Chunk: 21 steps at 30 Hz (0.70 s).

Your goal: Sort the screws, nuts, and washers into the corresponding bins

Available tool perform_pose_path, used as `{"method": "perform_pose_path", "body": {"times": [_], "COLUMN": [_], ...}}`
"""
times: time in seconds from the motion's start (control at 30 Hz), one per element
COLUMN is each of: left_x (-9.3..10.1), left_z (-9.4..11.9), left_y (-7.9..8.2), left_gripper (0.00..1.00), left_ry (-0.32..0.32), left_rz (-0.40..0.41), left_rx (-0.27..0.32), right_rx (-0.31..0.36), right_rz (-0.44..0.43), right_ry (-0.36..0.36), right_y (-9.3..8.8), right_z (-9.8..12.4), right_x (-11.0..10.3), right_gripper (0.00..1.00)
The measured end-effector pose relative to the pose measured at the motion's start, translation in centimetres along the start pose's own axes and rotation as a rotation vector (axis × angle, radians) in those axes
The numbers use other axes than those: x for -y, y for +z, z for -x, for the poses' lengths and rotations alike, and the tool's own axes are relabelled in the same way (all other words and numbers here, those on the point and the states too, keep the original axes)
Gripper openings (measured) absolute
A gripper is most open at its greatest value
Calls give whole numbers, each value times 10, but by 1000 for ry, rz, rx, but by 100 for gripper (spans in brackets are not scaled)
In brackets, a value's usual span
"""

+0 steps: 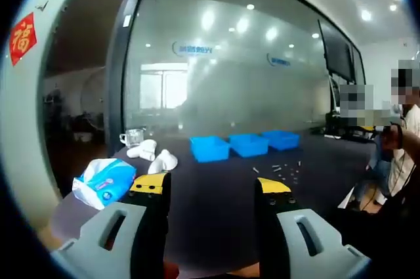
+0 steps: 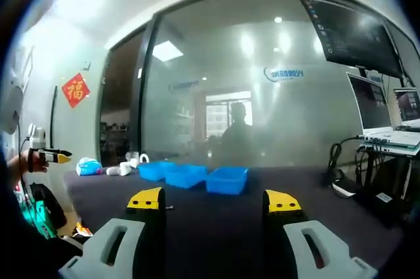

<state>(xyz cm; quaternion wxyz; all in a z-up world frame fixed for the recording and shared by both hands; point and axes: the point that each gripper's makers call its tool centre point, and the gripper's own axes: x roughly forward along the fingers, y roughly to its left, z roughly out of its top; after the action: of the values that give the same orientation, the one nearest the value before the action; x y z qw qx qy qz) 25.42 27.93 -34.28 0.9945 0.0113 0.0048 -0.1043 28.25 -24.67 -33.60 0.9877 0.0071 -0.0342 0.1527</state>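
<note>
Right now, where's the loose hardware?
In the left gripper view, the small parts lie scattered on the dark table, just in front and right of the three blue bins.

My dark table point(image 1: 216, 207) carries three blue bins point(image 1: 248, 144) in a row across its middle, standing close beside one another. I take that row as my landmark. In the left gripper view, a loose scatter of small hardware point(image 1: 283, 171) lies just on my side of the bins, toward their right end — too small to tell screws from nuts. Left of the bins sit white crumpled objects point(image 1: 152, 155), with a clear mug point(image 1: 133, 137) behind them, and nearer the table's edge a blue-and-white tissue pack point(image 1: 104, 182).
</note>
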Motion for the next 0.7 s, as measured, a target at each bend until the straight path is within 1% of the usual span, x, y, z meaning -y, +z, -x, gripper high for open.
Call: {"method": "perform_pose_path", "body": {"times": [0.4,0.7], "left_x": [2,4], "left_z": [0,1], "left_y": [1,0], "left_gripper": [50,50], "left_ry": [-4,-7], "left_rz": [0,1], "left_rx": [4,-3], "right_rx": [2,-7], "right_rz": [0,0], "right_ry": [9,21], "right_y": [1,-2], "right_z": [-2,-4], "right_x": [-3,-7], "right_gripper": [55,55]}}
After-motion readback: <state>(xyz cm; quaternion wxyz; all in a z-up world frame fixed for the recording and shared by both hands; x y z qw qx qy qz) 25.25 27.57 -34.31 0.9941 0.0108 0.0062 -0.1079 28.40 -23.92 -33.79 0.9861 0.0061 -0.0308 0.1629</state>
